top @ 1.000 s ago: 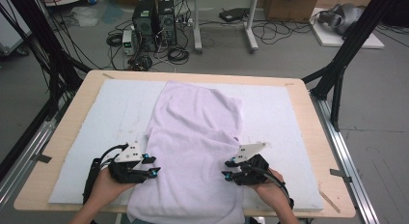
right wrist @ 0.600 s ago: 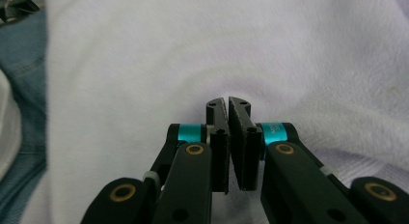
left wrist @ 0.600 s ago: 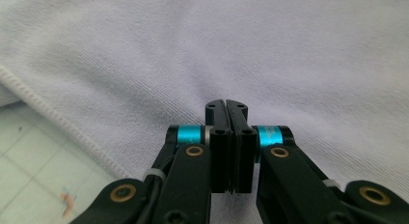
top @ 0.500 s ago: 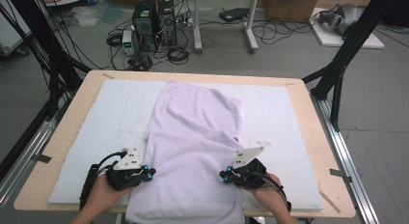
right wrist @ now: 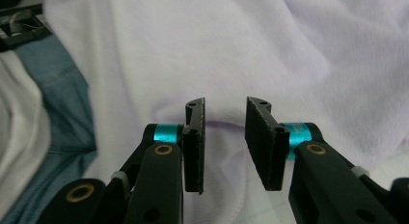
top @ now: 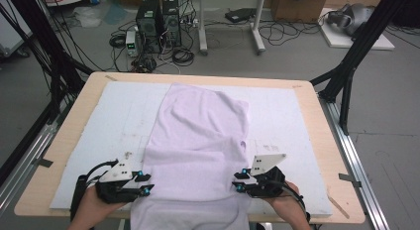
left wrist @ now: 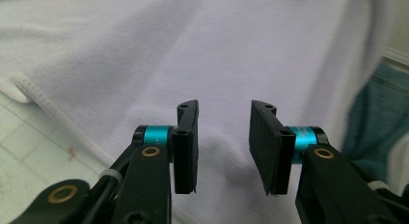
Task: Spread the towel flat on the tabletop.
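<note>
A pale lavender garment (top: 198, 141) lies lengthwise down the middle of a white mat (top: 282, 121), and its near end hangs over the table's front edge. My left gripper (top: 146, 183) sits at the garment's left side near that edge, and my right gripper (top: 237, 181) at its right side. In the left gripper view the left gripper (left wrist: 223, 147) is open over the ribbed cloth (left wrist: 193, 50). Its jaws have just been opening, with nothing between the pads. The right gripper (right wrist: 224, 144) is likewise open above the cloth (right wrist: 241, 45), also just opened and empty.
The mat covers a wooden table (top: 317, 121). Black frame struts (top: 356, 56) rise at the table's right, with more at its left. Computer towers (top: 158, 19) and cables lie on the floor beyond. The person's blue trousers (left wrist: 376, 118) (right wrist: 62, 103) show below the hanging cloth.
Both hands have drawn back a little toward the table's near edge. The garment stays in place on the mat.
</note>
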Motion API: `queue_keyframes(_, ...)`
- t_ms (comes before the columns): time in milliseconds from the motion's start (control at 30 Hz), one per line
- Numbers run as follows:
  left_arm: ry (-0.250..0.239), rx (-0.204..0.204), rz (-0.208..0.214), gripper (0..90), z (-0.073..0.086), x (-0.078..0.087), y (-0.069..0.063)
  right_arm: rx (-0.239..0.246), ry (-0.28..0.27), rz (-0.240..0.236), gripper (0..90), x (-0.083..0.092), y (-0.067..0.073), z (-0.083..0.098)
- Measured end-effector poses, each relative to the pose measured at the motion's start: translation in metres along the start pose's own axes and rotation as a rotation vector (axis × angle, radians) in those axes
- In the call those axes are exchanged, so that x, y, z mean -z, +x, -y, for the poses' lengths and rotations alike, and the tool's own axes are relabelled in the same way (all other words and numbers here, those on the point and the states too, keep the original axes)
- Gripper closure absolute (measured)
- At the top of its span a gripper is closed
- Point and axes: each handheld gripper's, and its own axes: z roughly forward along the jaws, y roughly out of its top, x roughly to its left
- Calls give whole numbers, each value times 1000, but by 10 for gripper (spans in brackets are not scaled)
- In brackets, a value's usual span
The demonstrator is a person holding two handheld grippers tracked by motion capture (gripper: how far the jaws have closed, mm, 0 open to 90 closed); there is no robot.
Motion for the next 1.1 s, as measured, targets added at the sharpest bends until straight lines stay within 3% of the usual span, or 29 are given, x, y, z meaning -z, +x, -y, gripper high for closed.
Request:
queue_keyframes(133, 58, 4, -6, 641, 4, -24, 9, -18, 49, 7, 666, -17, -9, 11)
queue_keyframes(167, 73, -4, 7, 691, 6, -28, 9, -20, 62, 10, 674, -21, -10, 13)
queue_keyframes(233, 55, -15, 8, 787, 8, -28, 7, -25, 82, -10, 754, -28, -9, 18)
queue_keyframes(267, 55, -14, 17, 840, 8, -27, 6, -18, 68, -1, 803, -29, -7, 19)
queue_keyframes(300, 53, -20, 13, 861, 9, -26, 5, -31, 66, -27, 853, -29, -8, 20)
queue_keyframes(533, 42, -22, 24, 875, 16, -9, -5, 14, 64, -79, 866, -17, 10, 16)
queue_keyframes(733, -15, -17, 62, 850, 20, 16, -21, 43, -5, -123, 855, 10, 33, 10)
queue_keyframes(800, -12, -11, 46, 748, 19, 18, -20, 44, -22, -108, 828, 17, 34, 8)
queue_keyframes(867, -6, -7, 28, 705, 17, 15, -16, 37, -15, -59, 785, 17, 27, 6)
queue_keyframes(1100, 35, -15, -20, 649, 11, -14, 0, -9, 30, 9, 706, -15, 2, 10)
